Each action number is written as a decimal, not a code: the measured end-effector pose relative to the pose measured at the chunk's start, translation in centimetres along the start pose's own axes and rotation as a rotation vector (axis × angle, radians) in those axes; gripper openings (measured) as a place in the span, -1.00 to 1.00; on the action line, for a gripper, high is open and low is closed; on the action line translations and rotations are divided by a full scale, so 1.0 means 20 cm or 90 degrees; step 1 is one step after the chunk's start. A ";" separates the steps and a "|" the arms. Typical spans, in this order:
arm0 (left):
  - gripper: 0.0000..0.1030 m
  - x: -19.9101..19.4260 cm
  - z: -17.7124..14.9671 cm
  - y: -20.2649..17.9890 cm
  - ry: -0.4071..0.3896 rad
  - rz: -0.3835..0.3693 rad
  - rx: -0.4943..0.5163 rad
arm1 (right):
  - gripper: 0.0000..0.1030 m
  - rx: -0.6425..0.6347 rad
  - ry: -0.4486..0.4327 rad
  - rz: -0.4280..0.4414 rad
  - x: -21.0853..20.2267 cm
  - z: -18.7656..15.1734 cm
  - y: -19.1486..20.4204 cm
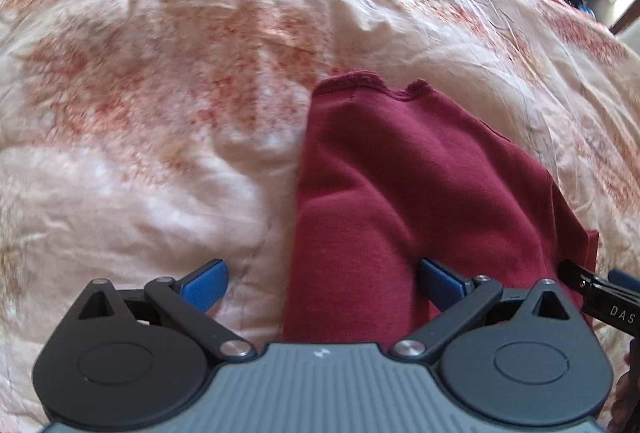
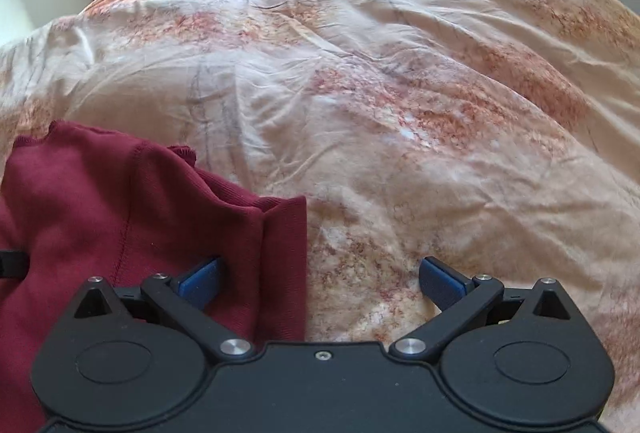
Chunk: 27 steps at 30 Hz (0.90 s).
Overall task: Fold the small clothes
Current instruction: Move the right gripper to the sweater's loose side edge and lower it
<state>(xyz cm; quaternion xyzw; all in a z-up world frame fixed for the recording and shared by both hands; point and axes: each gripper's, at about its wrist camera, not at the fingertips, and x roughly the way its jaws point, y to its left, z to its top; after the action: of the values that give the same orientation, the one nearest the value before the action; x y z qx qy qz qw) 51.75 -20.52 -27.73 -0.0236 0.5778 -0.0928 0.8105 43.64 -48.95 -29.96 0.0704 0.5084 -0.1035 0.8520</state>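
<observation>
My left gripper (image 1: 324,287) and right gripper (image 2: 322,283) both hang with jaws wide, holding nothing, each straddling one side edge of the maroon garment (image 1: 420,185). It lies partly folded on the bed's floral cover (image 2: 400,93), likely so I can pinch both edges together.

The left gripper (image 1: 323,283) has its jaws spread wide above the bed (image 1: 160,113). The dark red garment (image 1: 420,185) lies ahead of the right jaw, its left edge running between the jaws.
</observation>
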 end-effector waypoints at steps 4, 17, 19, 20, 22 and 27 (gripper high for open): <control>1.00 -0.01 0.02 -0.01 0.002 0.002 0.008 | 0.99 0.000 0.001 -0.009 0.00 0.01 0.02; 0.99 -0.10 0.00 -0.04 -0.001 0.016 0.021 | 0.99 0.019 -0.050 0.084 -0.26 -0.09 0.16; 0.99 -0.11 -0.02 -0.05 -0.002 0.017 0.027 | 0.99 0.012 -0.042 0.084 -0.26 -0.12 0.18; 0.99 -0.11 -0.03 -0.06 -0.002 0.018 0.030 | 0.99 0.013 -0.040 0.080 -0.26 -0.14 0.18; 0.99 -0.12 -0.05 -0.06 -0.002 0.017 0.032 | 0.99 0.025 -0.034 0.080 -0.26 -0.16 0.17; 0.99 -0.14 -0.11 -0.05 -0.001 0.015 0.032 | 0.99 0.047 -0.027 0.092 -0.27 -0.19 0.13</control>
<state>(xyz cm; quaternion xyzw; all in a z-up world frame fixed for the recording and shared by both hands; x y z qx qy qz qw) 48.77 -20.92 -25.70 0.0034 0.5752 -0.0973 0.8122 38.48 -45.04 -26.99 0.1358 0.4797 -0.0618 0.8646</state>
